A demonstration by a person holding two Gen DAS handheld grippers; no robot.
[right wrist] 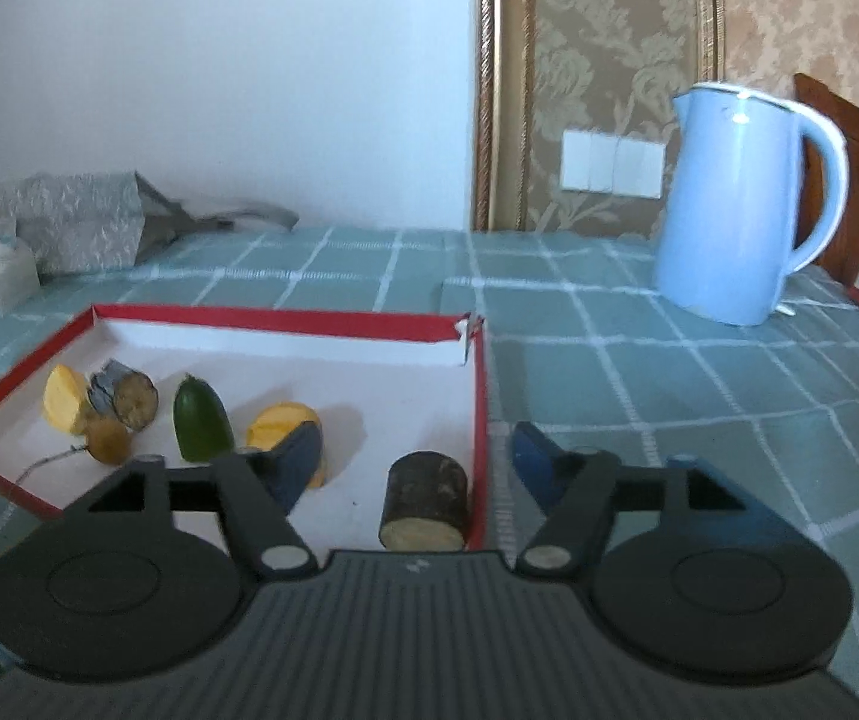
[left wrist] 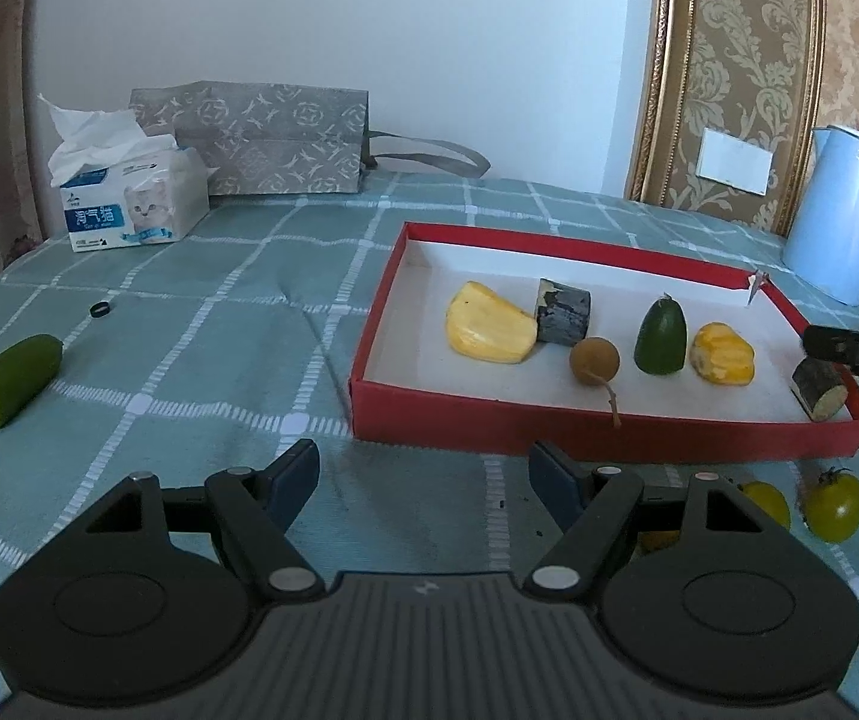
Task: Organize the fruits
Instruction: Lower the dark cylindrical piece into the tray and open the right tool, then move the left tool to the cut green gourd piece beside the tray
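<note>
The dark cut piece lay in the red tray, lower centre of frame, between the right gripper's parted, empty jaws: a placing step, apparently. Next likely called for fetching the cucumber half at left; the left gripper hung open.

Right tongs parted over red tray, dark cut log piece lying free between them, blue kettle behind
</note>
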